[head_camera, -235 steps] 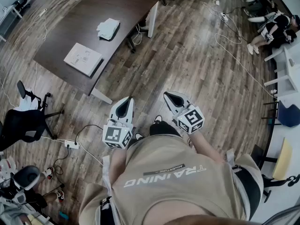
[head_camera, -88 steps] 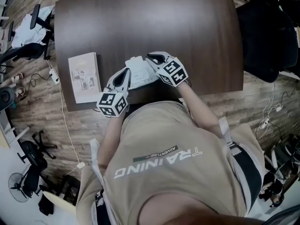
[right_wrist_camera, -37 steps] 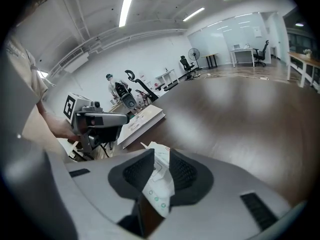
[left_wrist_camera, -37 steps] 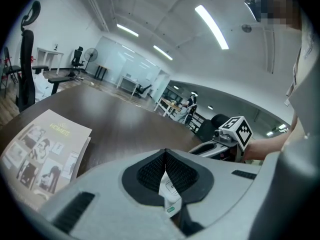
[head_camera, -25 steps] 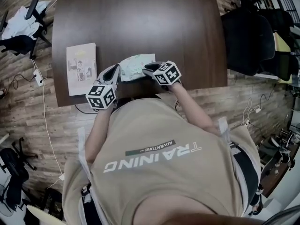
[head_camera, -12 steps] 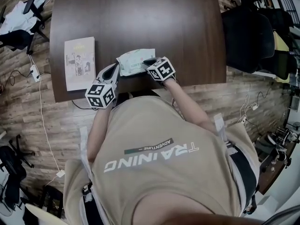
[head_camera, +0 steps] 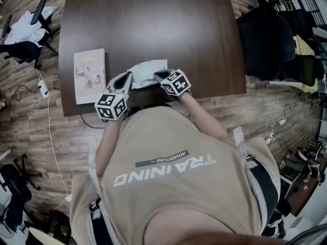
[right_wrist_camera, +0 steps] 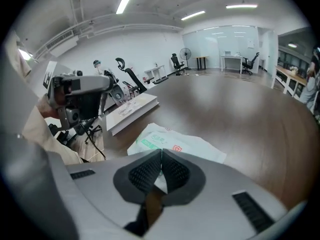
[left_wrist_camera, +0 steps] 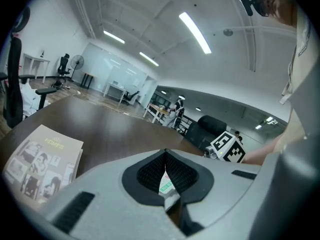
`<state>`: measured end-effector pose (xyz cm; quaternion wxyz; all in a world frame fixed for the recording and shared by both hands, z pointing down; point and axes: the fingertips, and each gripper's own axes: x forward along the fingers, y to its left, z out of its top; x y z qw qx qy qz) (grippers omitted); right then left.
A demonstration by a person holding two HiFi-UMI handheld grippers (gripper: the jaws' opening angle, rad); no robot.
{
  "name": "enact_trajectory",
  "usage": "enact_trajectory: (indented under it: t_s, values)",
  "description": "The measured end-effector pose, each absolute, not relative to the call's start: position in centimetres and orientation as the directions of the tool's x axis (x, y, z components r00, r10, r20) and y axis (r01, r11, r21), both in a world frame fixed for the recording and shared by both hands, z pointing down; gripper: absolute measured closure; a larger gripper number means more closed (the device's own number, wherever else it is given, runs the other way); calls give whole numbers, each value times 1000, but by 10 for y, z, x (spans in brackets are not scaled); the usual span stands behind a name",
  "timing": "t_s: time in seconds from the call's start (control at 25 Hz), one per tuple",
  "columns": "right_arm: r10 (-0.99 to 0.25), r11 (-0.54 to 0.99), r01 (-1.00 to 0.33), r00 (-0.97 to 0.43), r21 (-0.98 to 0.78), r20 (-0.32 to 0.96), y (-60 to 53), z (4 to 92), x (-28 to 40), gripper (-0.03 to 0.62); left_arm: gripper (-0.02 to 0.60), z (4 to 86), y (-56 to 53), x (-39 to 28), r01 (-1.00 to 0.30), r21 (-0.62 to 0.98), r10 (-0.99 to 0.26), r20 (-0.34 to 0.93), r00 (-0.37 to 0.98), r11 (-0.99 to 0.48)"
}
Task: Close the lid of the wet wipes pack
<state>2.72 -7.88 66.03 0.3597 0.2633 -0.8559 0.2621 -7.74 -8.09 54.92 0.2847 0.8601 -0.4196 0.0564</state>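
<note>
Closed on a corner of the wet wipes pack (left_wrist_camera: 167, 185), the left gripper (left_wrist_camera: 165, 159) has green-printed film pinched in the slit between its pads, as the left gripper view shows. Beyond it stretches the dark wooden table (left_wrist_camera: 100, 129), with a booklet (left_wrist_camera: 42, 166) lying to the left. No lid can be seen from this side.

In the right gripper view, the right gripper (right_wrist_camera: 161, 159) also has its jaws together, with a white edge of the pack in the gap between the pads. The rest of the pack lies flat on the table beyond them, green label and red mark facing up. No flap stands up from it, so the lid is probably down or nearly so. Whether it is sealed cannot be read, and a press along the flap may be what is left.

From the head view, the pack sits near the table's front edge between the two grippers, with the booklet just beside the left one. Nothing lies over the pack. Black office chairs (head_camera: 265, 34) stand well off to the right.
</note>
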Motion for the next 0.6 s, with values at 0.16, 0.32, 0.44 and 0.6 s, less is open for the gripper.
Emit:
enact_trajectory:
  t_s: [0.16, 0.32, 0.44, 0.6]
  values:
    - [-247, 755, -599, -637, -267, 730, -79, 647, 17, 580, 577, 551, -77, -76, -763, 446, -696, 346, 629, -468]
    - [-219, 762, -584, -639, -280, 738, -77, 652, 13, 579, 577, 549, -71, -74, -767, 452, -701, 349, 622, -456]
    - [-201, 760, -584, -628, -285, 752, -73, 660, 12, 579, 577, 552, -64, -78, -771, 457, -700, 361, 616, -443]
    - [-185, 755, -589, -613, -288, 768, -68, 674, 11, 579, 577, 567, -53, -86, -778, 482, -700, 385, 601, -403]
